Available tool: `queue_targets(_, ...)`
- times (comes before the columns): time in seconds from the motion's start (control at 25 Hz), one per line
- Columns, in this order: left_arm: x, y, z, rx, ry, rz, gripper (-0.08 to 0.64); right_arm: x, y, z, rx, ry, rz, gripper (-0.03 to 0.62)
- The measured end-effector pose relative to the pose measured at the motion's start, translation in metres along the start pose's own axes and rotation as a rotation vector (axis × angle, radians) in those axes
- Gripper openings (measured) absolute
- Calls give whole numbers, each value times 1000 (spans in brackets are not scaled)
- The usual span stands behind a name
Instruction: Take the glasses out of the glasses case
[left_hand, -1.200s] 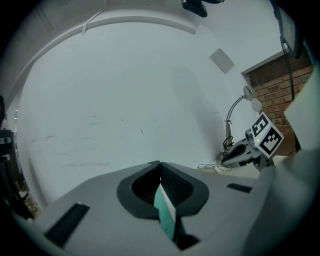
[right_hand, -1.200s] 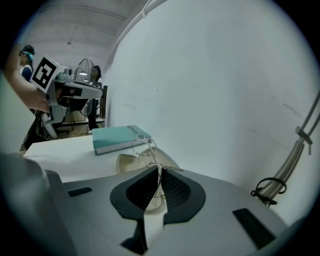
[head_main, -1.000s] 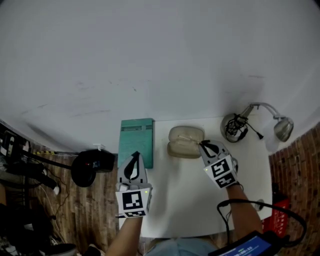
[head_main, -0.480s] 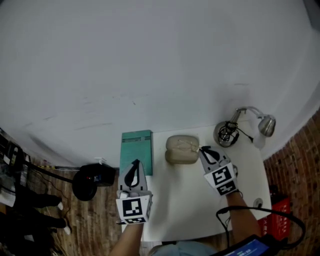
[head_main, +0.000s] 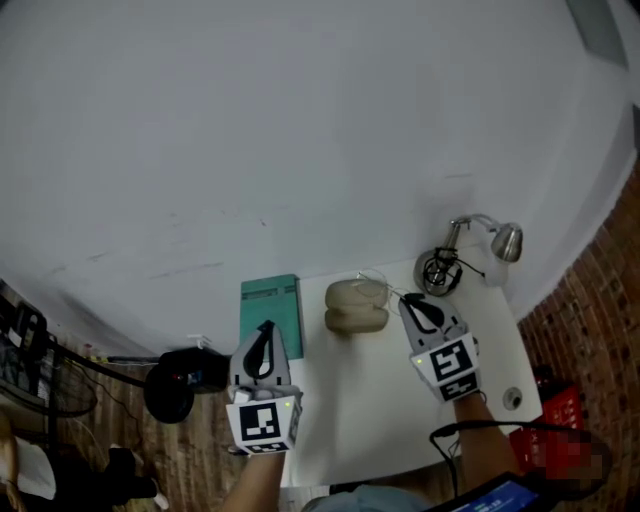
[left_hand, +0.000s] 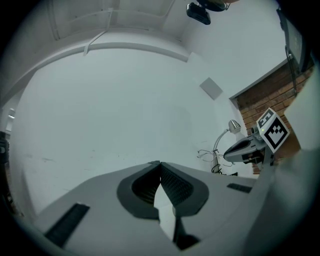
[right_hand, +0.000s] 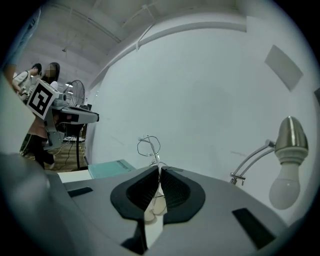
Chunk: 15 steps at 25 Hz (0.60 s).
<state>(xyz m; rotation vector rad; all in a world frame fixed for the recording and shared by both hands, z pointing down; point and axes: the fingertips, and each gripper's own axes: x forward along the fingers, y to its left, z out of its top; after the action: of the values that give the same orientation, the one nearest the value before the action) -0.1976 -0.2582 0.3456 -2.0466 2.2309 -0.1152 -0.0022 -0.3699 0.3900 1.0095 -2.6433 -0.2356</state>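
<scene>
The person stands at a white surface (head_main: 370, 400) pushed against a pale wall, a claw in each hand. The right claw (head_main: 405, 297) has the glasses (right_hand: 148, 145), a thin wire frame. Its 2 jaws are nearly together on the wire and have just been closing a little tighter on it. In the right gripper view the frame sticks up past the jaw tips, 1 rim outlined against the wall. From above, the wire is only a faint line running from the claw's tip toward the case.

The glasses case (head_main: 355, 305), beige and rounded, lies on the surface just left of the right claw's tip. It shows 2 lobes, as though it lies open. Looking down through the gap behind the right claw's jaws, the same beige shape sits below, with the glasses held above it.

The left claw (head_main: 266, 326) is off to the left, well apart from the case. In the left gripper view its jaws meet at the tips, with nothing between them. It hangs by the near end of a teal book (head_main: 271, 312) that lies flat on the surface beside the case.

A desk lamp (head_main: 470, 250) with a metal shade stands at the far right corner of the surface, near the right claw.
</scene>
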Motion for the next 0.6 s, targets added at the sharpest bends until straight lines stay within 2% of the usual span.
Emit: queue_targets(0.6, -24, -2, 59, -4, -131, -53, 6, -72, 4, 99, -13, -212, -143, 32)
